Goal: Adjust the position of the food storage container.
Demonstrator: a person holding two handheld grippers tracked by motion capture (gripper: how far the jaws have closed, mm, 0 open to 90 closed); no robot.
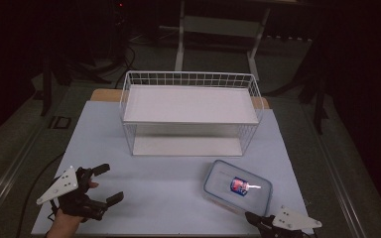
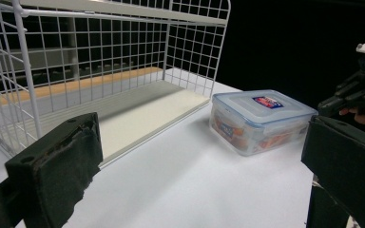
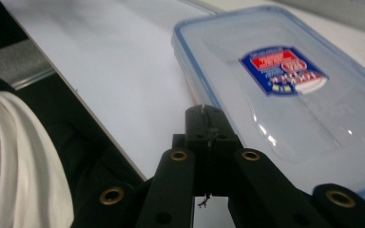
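Observation:
A clear plastic food box (image 1: 238, 187) with a blue-rimmed lid and a red-and-blue label lies at the front right of the white table top (image 1: 154, 193). My right gripper (image 1: 250, 216) is at the box's near corner. In the right gripper view its jaws (image 3: 204, 114) are pressed together, tips touching the edge of the box (image 3: 285, 95), with nothing seen between them. My left gripper (image 1: 111, 183) rests at the front left, jaws wide open and holding nothing. In the left gripper view the box (image 2: 261, 118) lies beyond its open jaws (image 2: 199, 180), with the right gripper (image 2: 342, 97) behind it.
A white wire rack (image 1: 188, 106) with two shelves stands at the back middle of the table, its open side toward me; it also fills the rack (image 2: 123, 71) side of the left gripper view. A white sleeve (image 3: 19, 156) shows at the table's front edge. Dark floor surrounds the table.

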